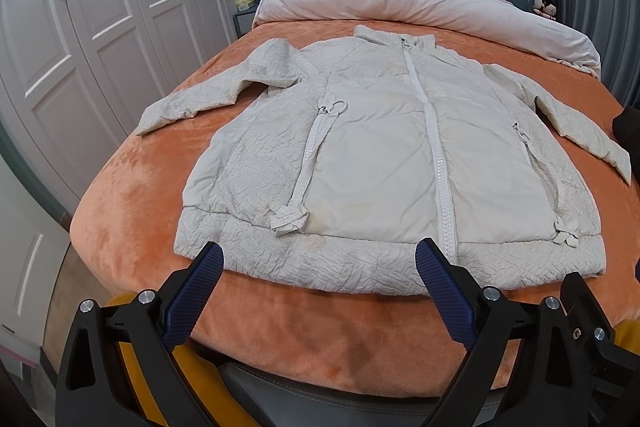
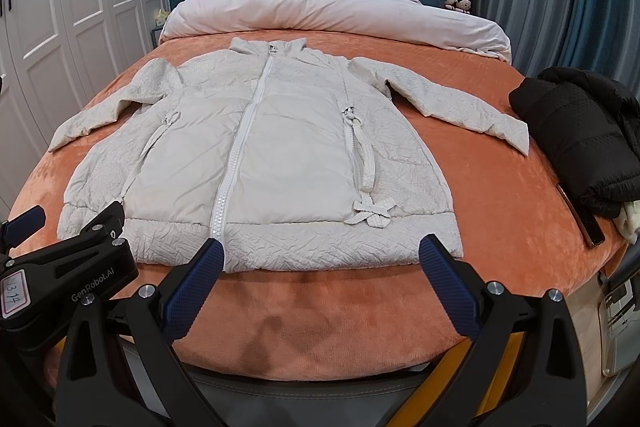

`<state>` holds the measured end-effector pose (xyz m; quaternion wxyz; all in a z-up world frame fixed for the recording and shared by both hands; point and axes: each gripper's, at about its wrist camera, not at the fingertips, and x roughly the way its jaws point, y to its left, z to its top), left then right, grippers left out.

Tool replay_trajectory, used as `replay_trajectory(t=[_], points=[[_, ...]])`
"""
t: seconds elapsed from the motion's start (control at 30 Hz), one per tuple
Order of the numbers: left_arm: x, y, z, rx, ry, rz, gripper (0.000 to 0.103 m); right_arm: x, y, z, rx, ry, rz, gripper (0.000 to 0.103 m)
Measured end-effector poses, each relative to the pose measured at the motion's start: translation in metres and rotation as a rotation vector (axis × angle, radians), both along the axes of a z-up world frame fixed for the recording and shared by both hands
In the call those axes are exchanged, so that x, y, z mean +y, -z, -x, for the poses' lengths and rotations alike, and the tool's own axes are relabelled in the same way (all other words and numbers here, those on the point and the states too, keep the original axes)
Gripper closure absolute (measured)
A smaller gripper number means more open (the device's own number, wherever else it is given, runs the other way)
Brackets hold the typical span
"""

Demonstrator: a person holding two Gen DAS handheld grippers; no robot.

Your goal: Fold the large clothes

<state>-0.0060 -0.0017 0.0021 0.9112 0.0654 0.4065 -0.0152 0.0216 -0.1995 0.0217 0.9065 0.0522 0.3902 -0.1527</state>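
Both tools stand spread and empty: our left gripper (image 1: 320, 255) and right gripper (image 2: 320, 251) hang above the near hem, touching nothing. We find the white jacket (image 2: 256, 155) flat, front up and zipped, on the orange bedspread (image 2: 320, 315), sleeves out left and right, collar far. A black coat (image 2: 580, 139) lies to the right. We judge folding not yet begun. Recommended: pinch each sleeve at its cuff, lay it across the chest, keeping the panels smooth.
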Motion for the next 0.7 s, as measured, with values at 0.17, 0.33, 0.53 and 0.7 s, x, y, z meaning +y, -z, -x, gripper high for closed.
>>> replay_trajectory(t=[0.17, 0.33, 0.53, 0.7], points=[[-0.0002, 0.0000, 0.0000, 0.000, 0.000, -0.001, 0.010, -0.0001, -0.0002, 0.0005, 0.001, 0.001, 0.000, 0.007], [-0.0002, -0.0008, 0.0004, 0.000, -0.001, -0.001, 0.010, 0.0003, 0.0001, 0.0002, 0.001, 0.001, 0.001, 0.007], [-0.0004, -0.0007, 0.0004, 0.000, -0.001, -0.002, 0.011, 0.0004, 0.0002, 0.0002, 0.001, 0.001, 0.002, 0.007], [-0.0005, -0.0008, 0.0008, -0.001, 0.001, -0.001, 0.013, 0.0004, 0.0002, 0.0002, 0.001, 0.001, 0.001, 0.007]])
